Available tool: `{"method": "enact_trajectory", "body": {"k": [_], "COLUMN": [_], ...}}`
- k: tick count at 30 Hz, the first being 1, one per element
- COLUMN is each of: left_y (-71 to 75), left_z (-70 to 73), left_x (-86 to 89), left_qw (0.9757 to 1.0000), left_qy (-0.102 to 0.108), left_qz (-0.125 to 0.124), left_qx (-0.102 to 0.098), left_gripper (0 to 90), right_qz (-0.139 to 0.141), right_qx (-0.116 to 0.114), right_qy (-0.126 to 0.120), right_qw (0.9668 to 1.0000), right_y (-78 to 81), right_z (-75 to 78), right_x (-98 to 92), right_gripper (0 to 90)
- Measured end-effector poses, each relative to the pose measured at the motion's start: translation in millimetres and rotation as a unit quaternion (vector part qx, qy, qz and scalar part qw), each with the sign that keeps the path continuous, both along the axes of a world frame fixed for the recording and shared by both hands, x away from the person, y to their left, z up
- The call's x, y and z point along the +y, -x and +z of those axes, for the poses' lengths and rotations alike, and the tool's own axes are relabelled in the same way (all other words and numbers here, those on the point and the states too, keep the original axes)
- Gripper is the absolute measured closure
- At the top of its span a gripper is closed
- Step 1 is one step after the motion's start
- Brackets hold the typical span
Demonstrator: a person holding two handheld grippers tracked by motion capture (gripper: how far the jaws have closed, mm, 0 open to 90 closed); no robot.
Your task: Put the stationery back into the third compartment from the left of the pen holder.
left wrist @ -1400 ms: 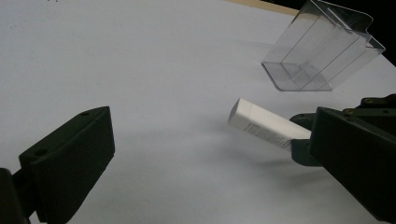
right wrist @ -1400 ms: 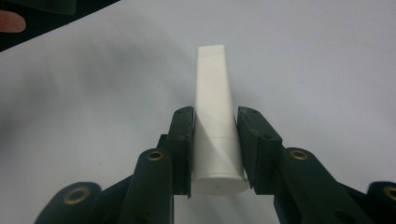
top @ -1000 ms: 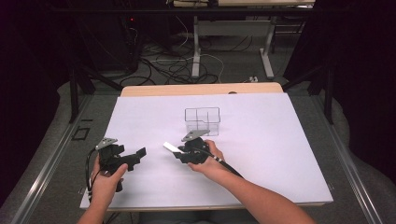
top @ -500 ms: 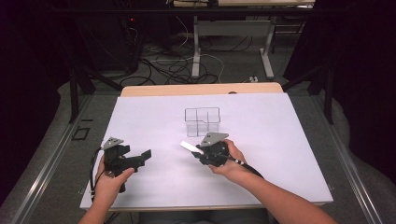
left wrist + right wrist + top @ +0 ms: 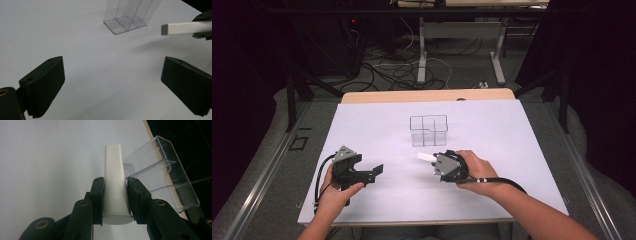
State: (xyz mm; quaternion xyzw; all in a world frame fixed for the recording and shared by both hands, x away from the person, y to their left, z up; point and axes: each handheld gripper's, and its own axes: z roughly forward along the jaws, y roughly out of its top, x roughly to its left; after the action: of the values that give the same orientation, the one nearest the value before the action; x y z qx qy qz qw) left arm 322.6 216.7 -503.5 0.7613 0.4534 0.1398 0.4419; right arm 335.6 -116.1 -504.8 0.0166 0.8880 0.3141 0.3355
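Dim room, lit white worktop

The worktop (image 5: pixel 522 150) is covered with a white sheet, and a strip of bare wood (image 5: pixel 427 95) shows along its far edge. Around it lies grey floor (image 5: pixel 272 165), with metal rails (image 5: pixel 257 185) running along both sides. Beyond, a tangle of cables (image 5: pixel 387 70) lies by the white legs of another table (image 5: pixel 422 55); the surroundings are dark

Lighting's pretty uneven here. The white counter (image 5: pixel 522 150) is lit brightly from overhead while the room around it drops into near black. The high view is soft and a bit grainy. Shadows are faint and diffuse. In the close views the near black claw parts look blurry, and the clear box (image 5: pixel 160 170) catches mild glare.
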Motion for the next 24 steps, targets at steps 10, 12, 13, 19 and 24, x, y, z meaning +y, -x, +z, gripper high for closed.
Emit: {"method": "enact_trajectory", "body": {"k": [10,12,13,19,24], "left_y": [-8.0,-8.9,-9.2,-12.9,-18.3], "left_z": [4.3,6.5,7.5,17.8,21.4], "left_x": [-11.1,-13.7,-14.8,-20.3,-29.3], "left_qw": [0.9983,0.9973,0.9970,0.9936,0.9893], "left_qy": [-0.028,-0.038,-0.042,-0.059,-0.079], "left_qz": [-0.051,-0.063,-0.064,-0.092,-0.120], "left_qx": [-0.004,-0.010,-0.013,-0.029,-0.026], "left_gripper": [15.3,15.5,15.6,18.4,25.1], "right_qz": [0.064,0.082,0.080,0.099,0.102], "right_qx": [-0.075,-0.087,-0.091,-0.100,-0.102], "right_qy": [0.082,0.096,0.089,0.107,0.109], "right_qw": [0.9918,0.9882,0.9886,0.9842,0.9835], "right_y": [9.7,10.1,11.5,13.3,13.9], "right_z": [-2.0,-4.1,-7.6,-11.4,-9.7], "right_x": [-13.7,-14.7,-15.0,-14.4,-12.4], "right_gripper": [66.8,66.8,66.8,66.8,66.8]}}
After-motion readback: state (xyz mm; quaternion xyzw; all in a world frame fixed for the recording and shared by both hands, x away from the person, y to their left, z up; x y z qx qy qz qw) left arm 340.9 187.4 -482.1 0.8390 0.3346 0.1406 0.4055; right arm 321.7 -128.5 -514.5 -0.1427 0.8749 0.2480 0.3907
